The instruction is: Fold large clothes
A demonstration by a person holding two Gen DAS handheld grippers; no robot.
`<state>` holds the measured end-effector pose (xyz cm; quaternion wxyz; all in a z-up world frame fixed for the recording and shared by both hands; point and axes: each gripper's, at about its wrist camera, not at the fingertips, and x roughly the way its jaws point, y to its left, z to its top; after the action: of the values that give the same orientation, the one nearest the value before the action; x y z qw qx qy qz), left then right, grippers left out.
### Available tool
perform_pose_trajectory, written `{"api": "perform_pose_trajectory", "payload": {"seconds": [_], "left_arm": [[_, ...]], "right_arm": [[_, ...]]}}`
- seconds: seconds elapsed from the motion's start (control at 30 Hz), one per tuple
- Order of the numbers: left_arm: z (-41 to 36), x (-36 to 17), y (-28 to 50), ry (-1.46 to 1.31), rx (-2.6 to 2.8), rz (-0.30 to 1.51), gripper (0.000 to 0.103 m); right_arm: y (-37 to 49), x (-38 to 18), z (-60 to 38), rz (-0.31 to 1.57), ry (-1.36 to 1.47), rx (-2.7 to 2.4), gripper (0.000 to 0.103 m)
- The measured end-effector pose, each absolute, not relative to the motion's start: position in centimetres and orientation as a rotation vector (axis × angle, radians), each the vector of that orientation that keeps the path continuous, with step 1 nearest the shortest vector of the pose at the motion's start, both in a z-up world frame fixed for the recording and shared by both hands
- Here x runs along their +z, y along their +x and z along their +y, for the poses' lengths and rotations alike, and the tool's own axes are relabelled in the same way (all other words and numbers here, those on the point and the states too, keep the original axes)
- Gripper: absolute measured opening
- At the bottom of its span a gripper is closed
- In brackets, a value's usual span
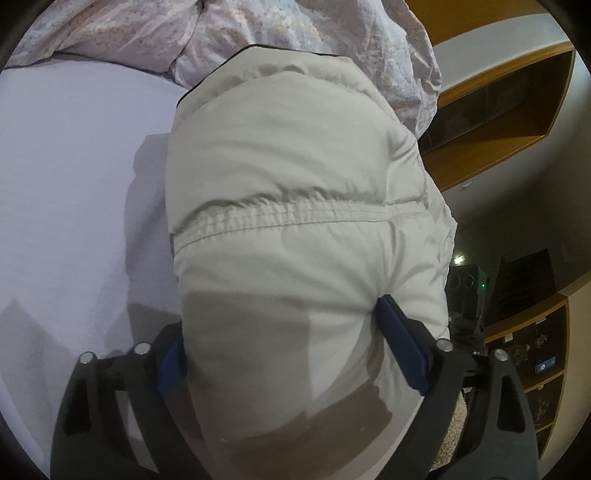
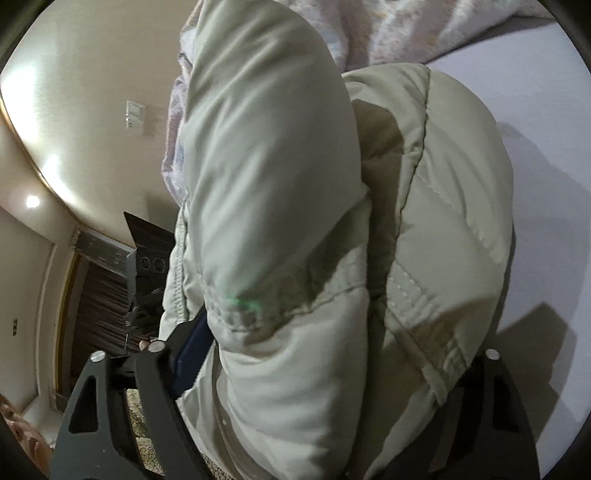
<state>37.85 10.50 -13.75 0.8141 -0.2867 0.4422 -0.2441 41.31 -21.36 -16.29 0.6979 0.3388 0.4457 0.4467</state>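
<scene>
left claw point(image 1: 280, 347): grasping jacket point(image 1: 295, 177) bulk, to lift it off the bed point(image 1: 74, 184)
right claw point(image 2: 325, 354): grasping jacket fold beside it

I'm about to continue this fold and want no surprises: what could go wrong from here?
1. The puffy jacket bulges thickly between both grippers; the slick padding could squeeze out of either grip.
2. It sits at the bed edge, so a slip may drop it to the floor.
3. The crumpled quilt lies just behind and could snag the fold.
</scene>
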Motion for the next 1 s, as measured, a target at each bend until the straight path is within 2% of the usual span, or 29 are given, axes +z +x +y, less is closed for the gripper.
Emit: {"api": "perform_pose_trajectory", "payload": {"seconds": [0.17, 0.43, 0.67, 0.73, 0.87, 1.0], "left_arm": [[12.9, -12.1, 38.1, -0.619, -0.487, 0.898, 0.08], [19.2, -8.0, 36.8, -0.6, -0.389, 0.757, 0.079], [23.6, -10.4, 36.7, -0.622, -0.286, 0.778, 0.08], [24.5, -11.4, 36.9, -0.624, -0.277, 0.782, 0.08], [24.4, -11.1, 36.8, -0.55, -0.254, 0.773, 0.086], [24.0, -10.2, 36.5, -0.504, -0.196, 0.776, 0.09]], "right_arm": [[42.4, -15.0, -19.3, 0.951, 0.757, 1.042, 0.069], [45.2, -11.5, -12.8, 0.912, 0.736, 1.153, 0.068], [46.8, -12.8, -8.1, 1.012, 0.68, 1.153, 0.068], [47.1, -13.8, -7.6, 1.028, 0.678, 1.127, 0.071], [47.0, -13.5, -8.7, 1.041, 0.649, 1.021, 0.089], [46.0, -11.5, -11.2, 1.021, 0.567, 0.908, 0.09]]}}
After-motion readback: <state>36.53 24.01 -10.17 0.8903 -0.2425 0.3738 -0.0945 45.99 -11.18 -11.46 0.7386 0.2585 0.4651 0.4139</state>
